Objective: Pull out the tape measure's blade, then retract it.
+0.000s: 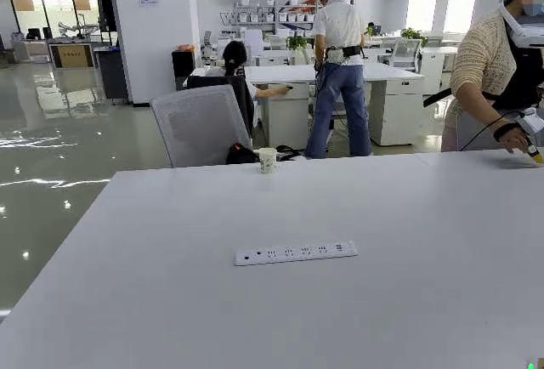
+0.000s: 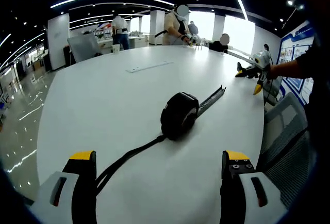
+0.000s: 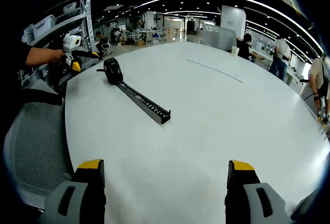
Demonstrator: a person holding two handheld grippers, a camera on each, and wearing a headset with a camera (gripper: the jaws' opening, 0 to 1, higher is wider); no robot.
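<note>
Lying on the white table [image 2: 103,90], the black tape measure [image 2: 179,114] has its blade [image 2: 211,100] drawn out and its strap [image 2: 129,157] trailing toward your left gripper [image 2: 159,156], jaws spread and empty. Your right gripper [image 3: 166,165] faces the blade's tip, equally wide, holding nothing.

- A black, round-cased tape measure [image 2: 179,114] is standing upright on the white tabletop [image 2: 93,95], near one edge.
- Its dark, marked blade [image 2: 211,99] is lying partly pulled out, straight and flat on the surface.
- A black strap [image 2: 129,157] is trailing from the case's opposite side.
</note>
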